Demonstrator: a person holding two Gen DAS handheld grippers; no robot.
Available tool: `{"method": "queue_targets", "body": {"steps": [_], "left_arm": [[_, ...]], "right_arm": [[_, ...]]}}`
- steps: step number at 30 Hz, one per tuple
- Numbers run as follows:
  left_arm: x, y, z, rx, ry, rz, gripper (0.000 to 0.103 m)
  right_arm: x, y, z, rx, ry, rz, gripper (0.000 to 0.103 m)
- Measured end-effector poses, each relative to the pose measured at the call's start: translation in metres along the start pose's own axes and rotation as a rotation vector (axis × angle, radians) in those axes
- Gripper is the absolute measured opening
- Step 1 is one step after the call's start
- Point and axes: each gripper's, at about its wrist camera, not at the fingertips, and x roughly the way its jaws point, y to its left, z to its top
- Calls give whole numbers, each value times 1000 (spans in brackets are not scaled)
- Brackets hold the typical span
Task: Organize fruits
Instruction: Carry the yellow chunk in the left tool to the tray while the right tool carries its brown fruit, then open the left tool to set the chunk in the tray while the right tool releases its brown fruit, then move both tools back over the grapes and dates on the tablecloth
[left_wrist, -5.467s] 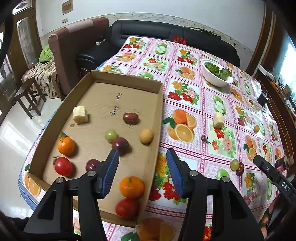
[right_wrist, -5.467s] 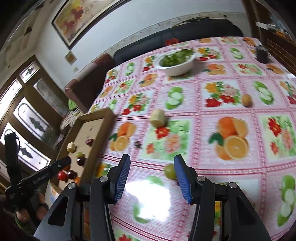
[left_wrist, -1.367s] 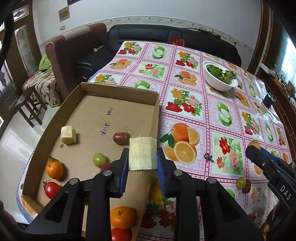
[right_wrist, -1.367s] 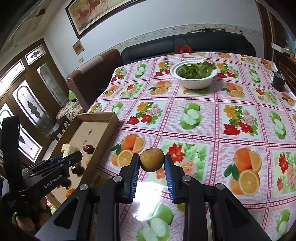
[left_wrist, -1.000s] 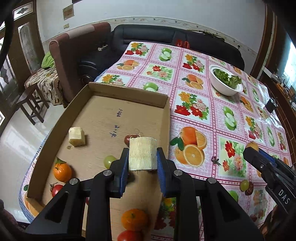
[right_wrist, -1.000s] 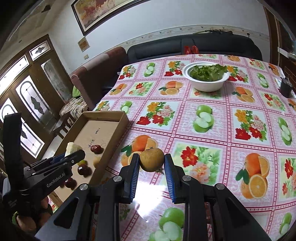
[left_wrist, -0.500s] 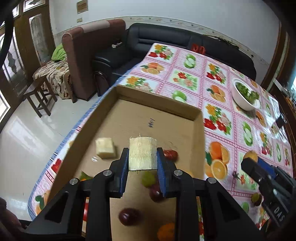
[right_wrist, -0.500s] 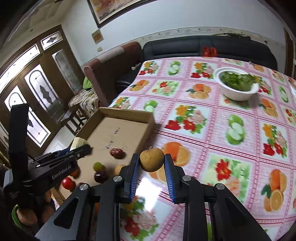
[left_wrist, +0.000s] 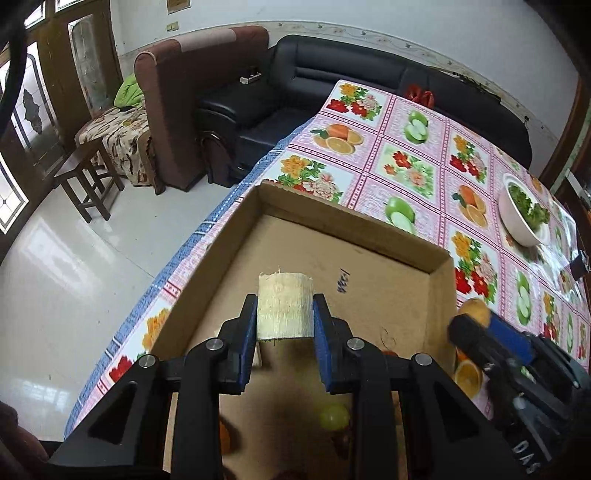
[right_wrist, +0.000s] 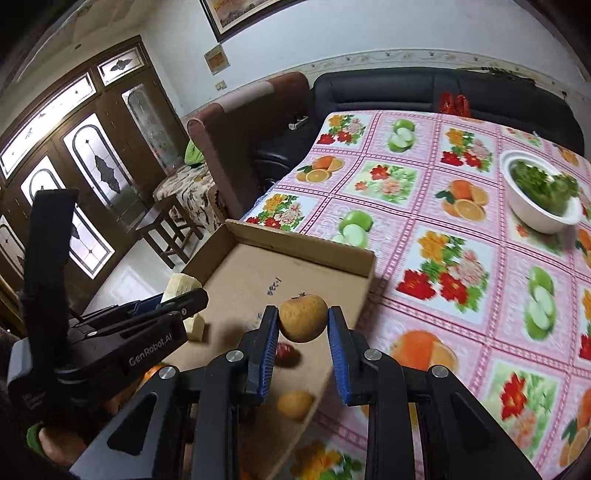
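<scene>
Left wrist view hides most fruits in the cardboard tray (left_wrist: 439, 295) behind the left gripper (left_wrist: 285, 325), whose fingers clamp a pale fibrous cylinder piece (left_wrist: 285, 309). Right gripper (right_wrist: 303, 328) squeezes a brown round fruit (right_wrist: 303, 322) above the tray's right edge.

We read "GenRobot.AI", white letters, on black body of left gripper (right_wrist: 184, 297), left of right gripper's fingers (right_wrist: 264, 343) in right wrist view. We read "DAS", partly cut off, on black body of right gripper (left_wrist: 480, 321), low and right of left gripper's fingers (left_wrist: 246, 339) in left wrist view. We see blue handwritten scribble on floor of cardboard box (left_wrist: 354, 236), just ahead of fingers in both views; marks too unclear to read.
</scene>
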Motion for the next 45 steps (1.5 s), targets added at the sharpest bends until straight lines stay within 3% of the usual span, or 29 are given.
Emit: {"method": "queue_targets", "body": {"steps": [11, 28, 32, 34, 37, 45], "left_arm": [[37, -1, 14, -9, 64, 55, 26], [62, -6, 15, -15, 127, 68, 26], [61, -3, 15, -30, 131, 60, 28], [56, -2, 16, -31, 121, 69, 36], [42, 1, 15, -39, 86, 70, 44], [6, 8, 6, -66, 33, 28, 45]], "right_arm": [[56, 2, 6, -28, 100, -4, 27], [79, 4, 6, -79, 137, -33, 28], [78, 4, 6, -78, 138, -28, 28], [77, 3, 6, -81, 137, -30, 28], [70, 3, 6, -83, 122, -40, 39], [39, 3, 2, -85, 77, -26, 43]]}}
